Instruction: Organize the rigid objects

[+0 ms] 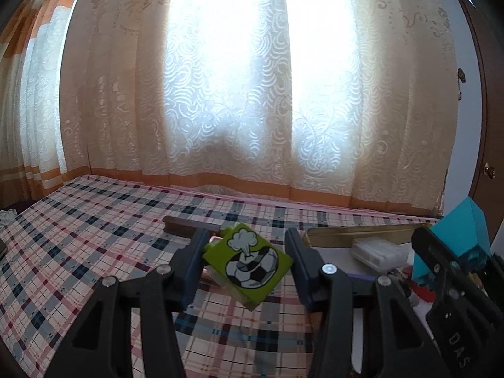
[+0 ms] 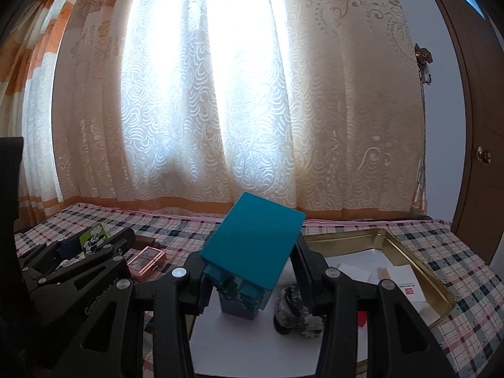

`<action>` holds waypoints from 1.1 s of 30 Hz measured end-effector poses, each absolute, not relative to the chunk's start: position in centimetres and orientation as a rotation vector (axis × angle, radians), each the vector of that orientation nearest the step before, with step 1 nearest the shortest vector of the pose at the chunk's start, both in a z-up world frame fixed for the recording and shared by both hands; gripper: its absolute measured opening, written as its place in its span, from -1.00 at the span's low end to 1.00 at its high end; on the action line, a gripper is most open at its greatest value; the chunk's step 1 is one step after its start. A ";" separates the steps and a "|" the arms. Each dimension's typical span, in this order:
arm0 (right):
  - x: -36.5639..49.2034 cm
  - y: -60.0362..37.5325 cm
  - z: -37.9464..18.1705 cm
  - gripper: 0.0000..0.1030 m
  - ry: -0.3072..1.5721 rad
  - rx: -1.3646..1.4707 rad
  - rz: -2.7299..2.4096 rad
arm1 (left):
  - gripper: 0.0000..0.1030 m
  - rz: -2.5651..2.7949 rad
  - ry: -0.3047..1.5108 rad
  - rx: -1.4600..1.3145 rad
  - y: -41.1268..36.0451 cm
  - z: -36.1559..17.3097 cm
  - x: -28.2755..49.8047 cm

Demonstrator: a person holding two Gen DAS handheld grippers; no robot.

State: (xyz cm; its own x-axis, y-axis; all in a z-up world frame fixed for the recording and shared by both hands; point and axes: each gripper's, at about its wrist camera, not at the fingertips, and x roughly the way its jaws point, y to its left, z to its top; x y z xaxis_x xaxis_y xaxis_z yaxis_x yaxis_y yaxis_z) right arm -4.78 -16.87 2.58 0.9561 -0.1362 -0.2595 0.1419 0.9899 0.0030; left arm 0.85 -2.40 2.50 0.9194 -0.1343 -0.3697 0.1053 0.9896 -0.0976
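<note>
The green block [image 1: 250, 264], printed with a football, sits tilted between the fingers of the left gripper [image 1: 245, 258], lifted clear of the checked cloth [image 1: 94, 220]. The left finger touches its edge; whether the right one presses on it the view does not settle, though it looks carried. The teal block [image 2: 252, 242] is clamped in the right gripper [image 2: 249, 271], tipped back with its studded end toward the camera and its long axis running up and away.

The gold tin [image 2: 409, 252] lies to the right and just ahead of the right gripper, so that hand is the nearer one; the green block would have to cross in from the left. That is probably the bearing the next placement depends on.

Counted: two blocks, one per gripper; one tin with white cards [image 2: 352, 267] inside; one small copper-coloured box [image 2: 146, 260] on the cloth between the grippers; one dark crumpled lump [image 2: 296, 315] on a white sheet [image 2: 252, 346].
</note>
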 end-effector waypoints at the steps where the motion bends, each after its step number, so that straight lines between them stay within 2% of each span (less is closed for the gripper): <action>1: -4.8 -17.0 2.6 -0.08 0.261 0.022 -0.144 | -0.04 -0.127 0.382 -0.074 -2.6 2.6 0.8; 33: -5.2 -27.4 3.2 -0.09 0.261 0.087 -0.326 | -0.04 -0.274 0.382 -0.031 -11.9 3.4 0.7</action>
State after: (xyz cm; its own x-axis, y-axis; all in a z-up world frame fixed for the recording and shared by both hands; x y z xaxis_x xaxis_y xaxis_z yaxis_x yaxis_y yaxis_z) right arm -5.16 -27.41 3.19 0.9142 -0.3052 -0.2667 0.3275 0.9439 0.0423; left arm 0.68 -11.92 3.38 0.8914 -0.2698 -0.3641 0.2583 0.9627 -0.0809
